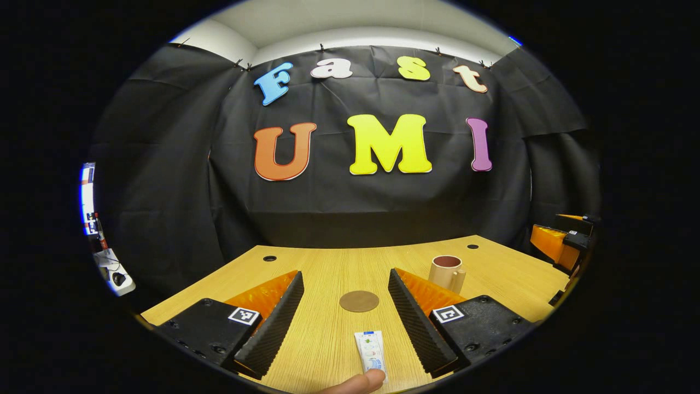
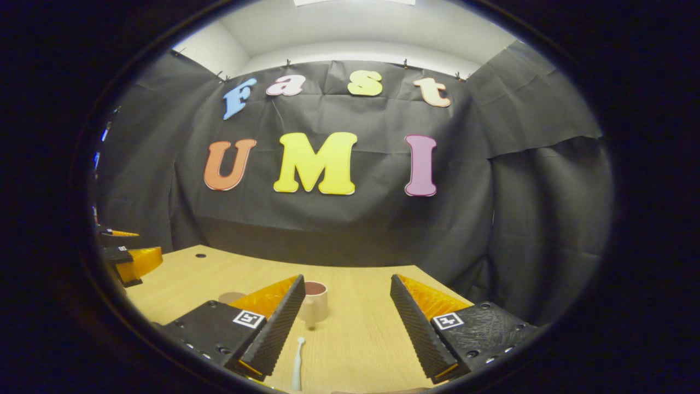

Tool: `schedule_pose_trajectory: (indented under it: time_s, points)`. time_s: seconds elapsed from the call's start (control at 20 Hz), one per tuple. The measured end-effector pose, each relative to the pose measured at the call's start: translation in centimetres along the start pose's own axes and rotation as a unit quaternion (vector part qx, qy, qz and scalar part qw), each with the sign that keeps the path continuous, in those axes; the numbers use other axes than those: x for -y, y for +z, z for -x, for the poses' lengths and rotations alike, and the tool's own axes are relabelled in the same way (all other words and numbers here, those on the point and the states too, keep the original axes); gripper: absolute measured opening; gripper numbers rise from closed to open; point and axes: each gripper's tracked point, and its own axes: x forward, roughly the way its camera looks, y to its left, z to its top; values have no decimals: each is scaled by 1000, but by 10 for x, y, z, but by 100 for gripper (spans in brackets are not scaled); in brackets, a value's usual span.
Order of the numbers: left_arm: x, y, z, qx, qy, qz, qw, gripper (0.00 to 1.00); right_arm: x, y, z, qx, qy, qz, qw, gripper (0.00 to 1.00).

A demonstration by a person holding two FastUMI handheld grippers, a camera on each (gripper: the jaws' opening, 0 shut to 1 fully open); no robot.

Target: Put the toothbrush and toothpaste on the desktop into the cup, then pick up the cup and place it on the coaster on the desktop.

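In the left gripper view my left gripper is open over the wooden desktop. A white toothpaste tube lies between its fingers near the front edge, with a person's fingertip touching its near end. The round brown coaster lies just beyond the tube. A beige cup stands upright to the right, behind the right finger. In the right gripper view my right gripper is open. A white toothbrush lies on the desktop beside its left finger. The cup stands just ahead, and the coaster peeks out at the left.
The other gripper shows at the right edge of the left gripper view, and at the left edge of the right gripper view. Two round cable holes sit near the desktop's far edge. Black cloth walls close the booth.
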Motion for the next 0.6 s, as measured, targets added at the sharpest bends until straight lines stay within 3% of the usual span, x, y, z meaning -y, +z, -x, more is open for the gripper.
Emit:
schedule_pose_trajectory:
  time_s: [0.4, 0.6]
  points:
    - [-3, -10, -1, -8, 1, 7, 1000, 99, -14, -16, -5, -17, 17, 12, 1000, 96]
    - [-4, -16, -3, -13, 0, 12, 1000, 99, -31, -47, -14, -62, 40, 11, 997, 99]
